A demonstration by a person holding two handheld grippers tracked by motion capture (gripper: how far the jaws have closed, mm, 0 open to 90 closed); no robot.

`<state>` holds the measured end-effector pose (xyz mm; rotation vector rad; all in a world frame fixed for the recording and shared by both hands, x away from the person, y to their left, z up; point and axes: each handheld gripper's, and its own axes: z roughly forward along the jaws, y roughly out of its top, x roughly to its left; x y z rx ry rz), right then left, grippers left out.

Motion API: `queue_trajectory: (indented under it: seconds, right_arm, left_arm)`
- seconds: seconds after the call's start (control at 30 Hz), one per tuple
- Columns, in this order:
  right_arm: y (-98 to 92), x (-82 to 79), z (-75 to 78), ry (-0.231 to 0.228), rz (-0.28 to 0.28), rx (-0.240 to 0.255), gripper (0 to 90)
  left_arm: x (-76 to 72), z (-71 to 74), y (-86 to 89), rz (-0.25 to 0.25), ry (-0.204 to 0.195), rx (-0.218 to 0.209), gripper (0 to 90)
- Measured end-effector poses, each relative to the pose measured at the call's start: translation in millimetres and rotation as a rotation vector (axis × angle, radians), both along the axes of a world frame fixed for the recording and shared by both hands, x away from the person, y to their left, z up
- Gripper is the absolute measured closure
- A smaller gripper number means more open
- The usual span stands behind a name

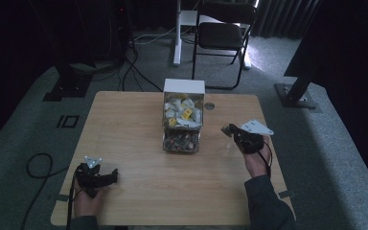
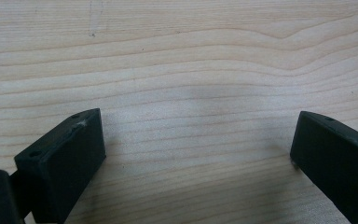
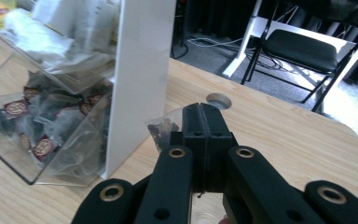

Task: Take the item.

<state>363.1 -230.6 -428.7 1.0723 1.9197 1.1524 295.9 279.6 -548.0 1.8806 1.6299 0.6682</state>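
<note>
A two-tier clear dispenser box (image 1: 183, 120) with white walls stands at the table's middle back. Its upper bin holds white and yellow tea bags (image 1: 182, 111), the lower bin brown and red ones (image 1: 179, 141). In the right gripper view the box (image 3: 140, 70) is close on the left. My right gripper (image 1: 226, 129) hovers just right of the box. Its jaws (image 3: 203, 114) are shut on a clear sachet (image 3: 164, 129) with dark contents, which sticks out to their left. My left gripper (image 1: 111, 175) rests at the front left, open over bare wood (image 2: 196, 135) with nothing between its fingers.
A round cable hole (image 1: 209, 106) lies in the table (image 1: 139, 182) behind the right gripper. Beyond the far edge stand a black folding chair (image 1: 223, 33) and a white stand leg (image 1: 177, 33). Cables run over the carpet at the left.
</note>
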Motion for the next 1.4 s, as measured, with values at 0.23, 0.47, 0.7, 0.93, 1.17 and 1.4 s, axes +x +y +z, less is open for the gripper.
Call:
queue_trajectory:
  seconds: [0.23,0.47,0.7,0.93,1.17,1.4]
  right_arm:
    - [-6.8,3.6,-1.6,0.004,-0.019,-0.004,90.0]
    - [-12.0,7.7,-5.5,0.014,-0.038,-0.010,90.0]
    - [-18.1,10.9,-9.6,0.026,-0.059,-0.010,90.0]
    - [-19.5,13.3,-15.2,0.038,-0.065,-0.016,90.0]
    - [-22.7,15.0,-17.9,0.063,-0.080,0.008,52.5]
    - [-27.0,8.9,-19.6,0.076,-0.084,0.028,40.3]
  left_arm:
    - [0.0,0.0,0.0,0.000,0.000,0.000,3.5]
    - [0.0,0.1,0.1,-0.001,0.001,0.001,3.5]
    - [0.0,0.0,0.1,-0.001,0.001,0.001,3.5]
    - [-0.1,0.1,0.1,-0.001,0.001,0.001,3.5]
    - [0.0,0.1,0.1,-0.001,0.001,0.001,3.5]
    - [0.0,0.0,0.1,-0.001,0.001,0.001,3.5]
